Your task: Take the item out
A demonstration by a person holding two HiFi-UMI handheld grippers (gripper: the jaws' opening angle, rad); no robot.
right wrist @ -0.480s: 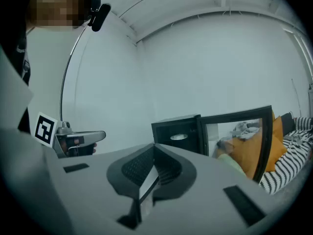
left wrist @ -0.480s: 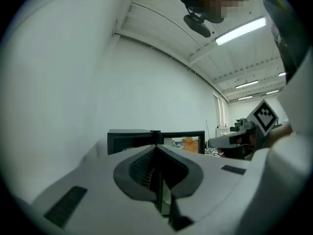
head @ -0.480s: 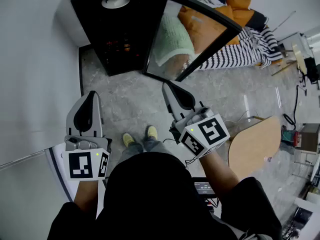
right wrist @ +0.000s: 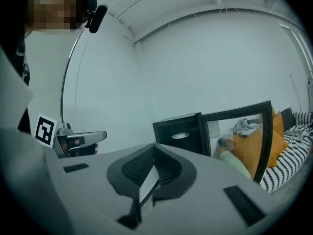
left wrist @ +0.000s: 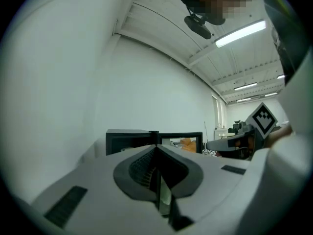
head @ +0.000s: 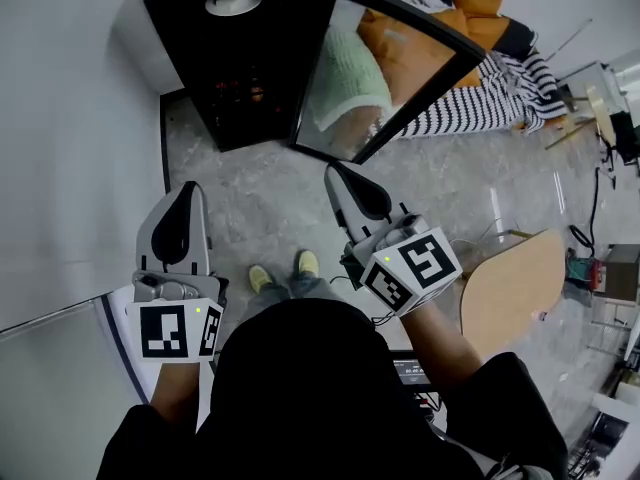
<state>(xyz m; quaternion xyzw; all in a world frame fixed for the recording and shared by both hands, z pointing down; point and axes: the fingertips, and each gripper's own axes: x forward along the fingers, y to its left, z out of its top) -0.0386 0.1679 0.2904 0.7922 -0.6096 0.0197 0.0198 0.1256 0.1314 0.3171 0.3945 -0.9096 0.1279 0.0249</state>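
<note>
A black cabinet (head: 235, 63) stands on the floor ahead with its glass door (head: 375, 73) swung open to the right. A round white item (head: 232, 0) lies inside it near the top, also seen in the right gripper view (right wrist: 180, 135). My left gripper (head: 189, 189) is held low at the left, shut and empty, well short of the cabinet. My right gripper (head: 336, 171) points toward the open door, also shut with nothing between its jaws. Each gripper view shows its own jaws closed (left wrist: 157, 150) (right wrist: 154, 150) with the cabinet (left wrist: 129, 140) beyond them.
A white wall (head: 70, 138) runs along the left. Behind the door lie orange cushions (head: 470, 13) and a striped blanket (head: 480, 103). A round wooden tabletop (head: 510, 288) stands at the right, with cables on the grey floor (head: 260, 208).
</note>
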